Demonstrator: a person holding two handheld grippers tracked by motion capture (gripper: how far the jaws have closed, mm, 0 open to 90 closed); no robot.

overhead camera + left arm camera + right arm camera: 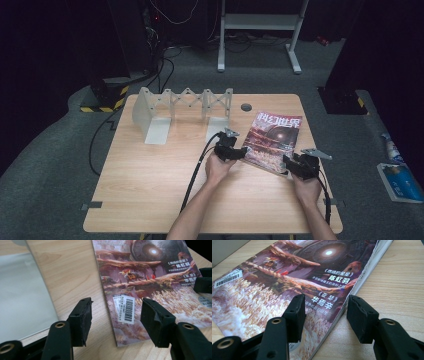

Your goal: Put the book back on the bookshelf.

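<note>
A: The biggest thing is the wooden table (150,180), with both forearms coming onto it from the near edge. Well beyond the left gripper (235,150) stands a grey folding rack (170,107) with zigzag links and two flat feet.

B: Next in size is the magazine (272,137). It lies flat on the table between the two grippers, its cover art facing up and its title at the far end.

A: In the left gripper view, the left gripper (116,320) has its jaws spread wide. The magazine's near corner and long edge sit in the gap, with one jaw over bare wood and the other over the cover. The pads do not press on anything.

B: The right gripper (292,165) is at the opposite near corner. In the right gripper view, the right gripper (325,315) also has its jaws standing wide apart. They straddle the page edge, one jaw above the cover, the other above the table, and neither grips it.

A: Smallest is the white barcode sticker (127,308), which lies on the cover just ahead of the left gripper's gap. A small dark round disc (246,106) sits in the table beyond the magazine.
</note>
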